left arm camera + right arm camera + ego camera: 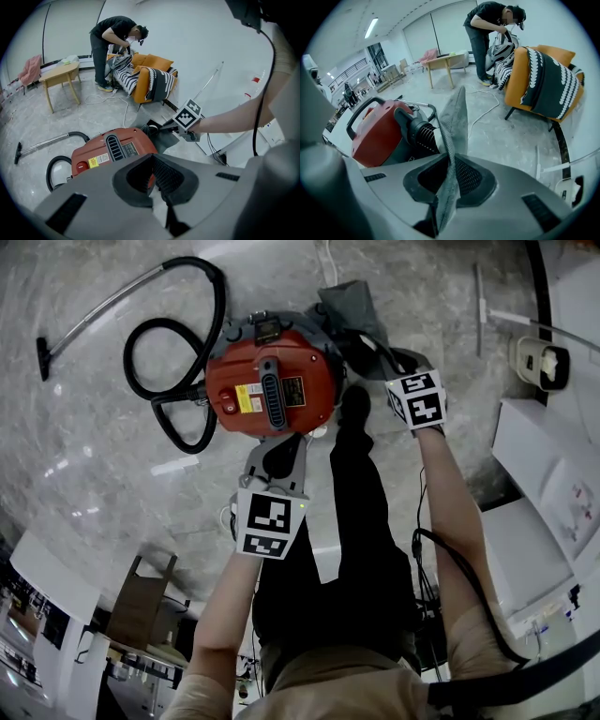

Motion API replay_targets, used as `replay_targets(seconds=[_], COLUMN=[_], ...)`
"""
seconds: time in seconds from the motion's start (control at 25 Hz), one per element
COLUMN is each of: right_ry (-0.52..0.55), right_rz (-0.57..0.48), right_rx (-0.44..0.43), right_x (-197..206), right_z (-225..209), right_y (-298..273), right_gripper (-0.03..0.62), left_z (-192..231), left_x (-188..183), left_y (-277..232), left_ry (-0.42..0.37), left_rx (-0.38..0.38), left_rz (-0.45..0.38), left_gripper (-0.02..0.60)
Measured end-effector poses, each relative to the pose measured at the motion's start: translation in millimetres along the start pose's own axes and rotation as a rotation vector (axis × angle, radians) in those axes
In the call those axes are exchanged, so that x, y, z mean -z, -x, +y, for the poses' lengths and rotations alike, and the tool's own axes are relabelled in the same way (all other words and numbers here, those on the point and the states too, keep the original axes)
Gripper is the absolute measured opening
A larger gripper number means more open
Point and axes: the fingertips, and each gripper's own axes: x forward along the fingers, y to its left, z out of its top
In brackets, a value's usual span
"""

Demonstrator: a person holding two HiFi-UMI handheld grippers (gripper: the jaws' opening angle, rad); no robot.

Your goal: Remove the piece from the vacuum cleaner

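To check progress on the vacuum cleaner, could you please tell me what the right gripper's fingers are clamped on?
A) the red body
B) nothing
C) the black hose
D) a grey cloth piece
D: in the right gripper view, the right gripper has its fingers closed on the grey cloth piece, which runs up from between them, beside the vacuum cleaner.
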Motion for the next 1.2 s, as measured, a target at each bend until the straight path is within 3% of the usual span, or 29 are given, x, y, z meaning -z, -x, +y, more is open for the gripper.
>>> replay_targets(seconds=[0.44, 0.64, 1.2], right_ry=[-0.044, -0.102, -0.221], right_rz=[-0.008, 0.054, 0.051], right_rx=[0.038, 0.112, 0.112], right_x=[1, 25, 52], right_z=[-4, -32, -54], right_y=[-3, 0, 20], right_gripper=[0.043, 0.029, 0.029], left_z=[1, 1, -4], left_x=[7, 5, -4], left_y=[0, -1, -6], left_ry=[0.005, 0.012, -0.003], left_rx=[0.003, 0.007, 0.016], left_rz=[0.01, 0.003, 0.003], left_gripper=[-0.006, -0.006, -0.005])
